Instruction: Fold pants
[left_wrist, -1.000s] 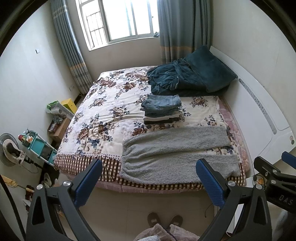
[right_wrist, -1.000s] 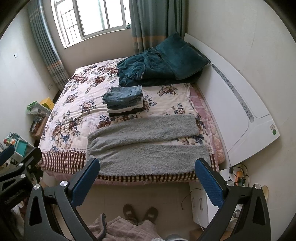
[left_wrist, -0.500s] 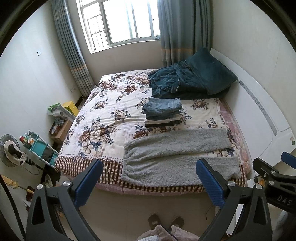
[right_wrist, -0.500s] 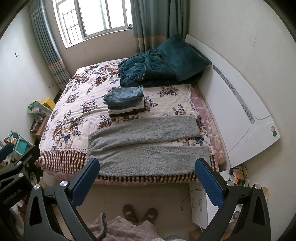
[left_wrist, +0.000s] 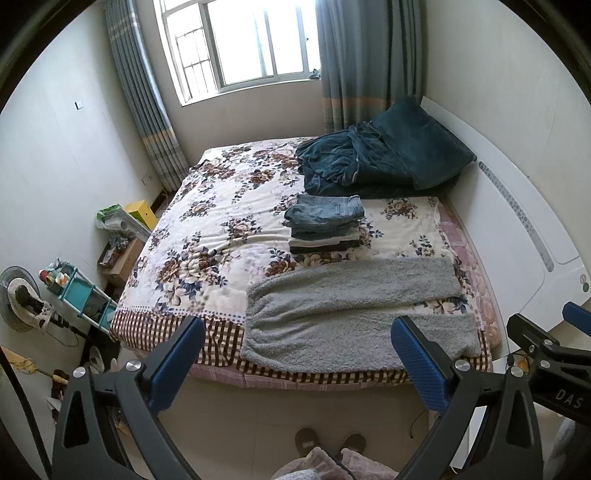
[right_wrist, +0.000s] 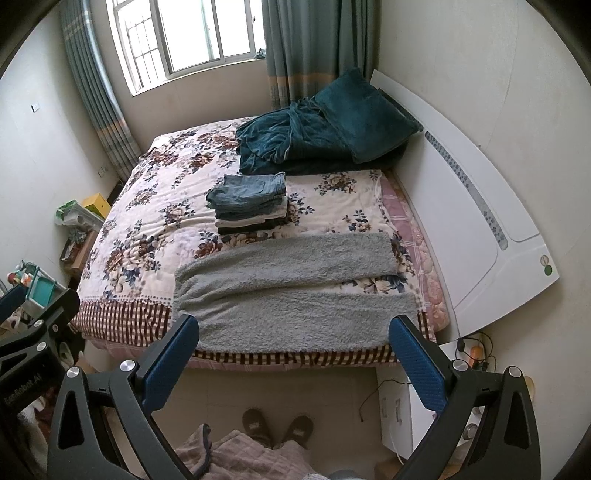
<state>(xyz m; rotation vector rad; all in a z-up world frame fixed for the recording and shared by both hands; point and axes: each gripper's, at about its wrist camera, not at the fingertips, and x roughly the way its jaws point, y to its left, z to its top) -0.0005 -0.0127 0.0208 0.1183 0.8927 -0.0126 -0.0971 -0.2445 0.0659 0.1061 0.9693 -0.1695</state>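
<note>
Grey fleece pants (left_wrist: 351, 310) lie flat along the near edge of the bed, waist at the left and two legs reaching right; they also show in the right wrist view (right_wrist: 291, 291). My left gripper (left_wrist: 297, 363) is open and empty, held high above the floor in front of the bed. My right gripper (right_wrist: 293, 360) is open and empty too, at the same height beside it. Neither touches the pants.
A stack of folded jeans and clothes (left_wrist: 325, 223) sits mid-bed behind the pants. A dark teal blanket and pillow (left_wrist: 384, 158) lie by the white headboard (left_wrist: 524, 236). A teal cart (left_wrist: 79, 291) and a fan (left_wrist: 22, 299) stand left. A white bedside unit (right_wrist: 406, 410) stands right.
Both grippers have drawn back and tilted up a little, so the bed sits lower in each view. Nothing on the bed has moved.
</note>
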